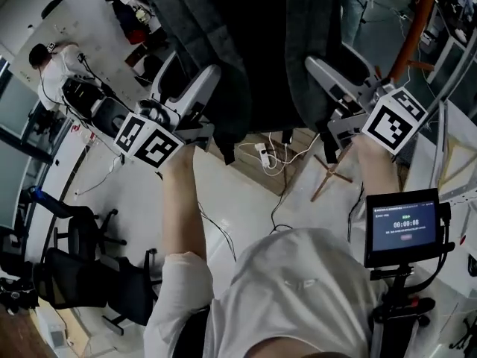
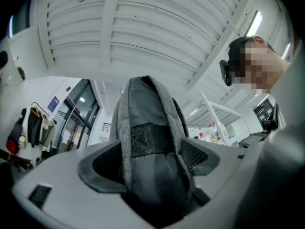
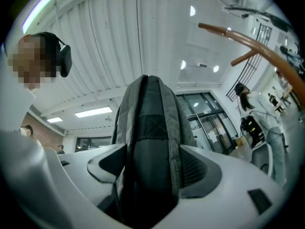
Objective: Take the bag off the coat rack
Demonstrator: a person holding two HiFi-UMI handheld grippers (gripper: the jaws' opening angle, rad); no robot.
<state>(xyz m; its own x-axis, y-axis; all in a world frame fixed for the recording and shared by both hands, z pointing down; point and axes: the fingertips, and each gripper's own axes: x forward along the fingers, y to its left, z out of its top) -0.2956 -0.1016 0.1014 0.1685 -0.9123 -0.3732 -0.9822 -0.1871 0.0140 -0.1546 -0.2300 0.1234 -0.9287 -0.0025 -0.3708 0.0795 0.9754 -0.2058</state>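
Observation:
A dark grey backpack [image 1: 257, 43] hangs at the top middle of the head view, between my two grippers. My left gripper [image 1: 195, 80] is at its left side. In the left gripper view, a grey padded shoulder strap [image 2: 147, 113] fills the gap between the jaws, and the left gripper [image 2: 152, 156] is shut on it. My right gripper [image 1: 328, 66] is at the bag's right side. There the right gripper [image 3: 150, 161] is likewise shut on the other padded strap [image 3: 150, 109]. The brown wooden coat rack pole [image 1: 417, 21] rises at the upper right, with one curved arm [image 3: 248, 42] overhead.
The rack's wooden feet [image 1: 332, 174] rest on the floor below the bag, beside a power strip and cables [image 1: 264, 155]. A small screen on a stand [image 1: 405, 226] is at my right. Office chairs [image 1: 82, 267] stand at lower left. Another person [image 1: 52, 62] is at far left.

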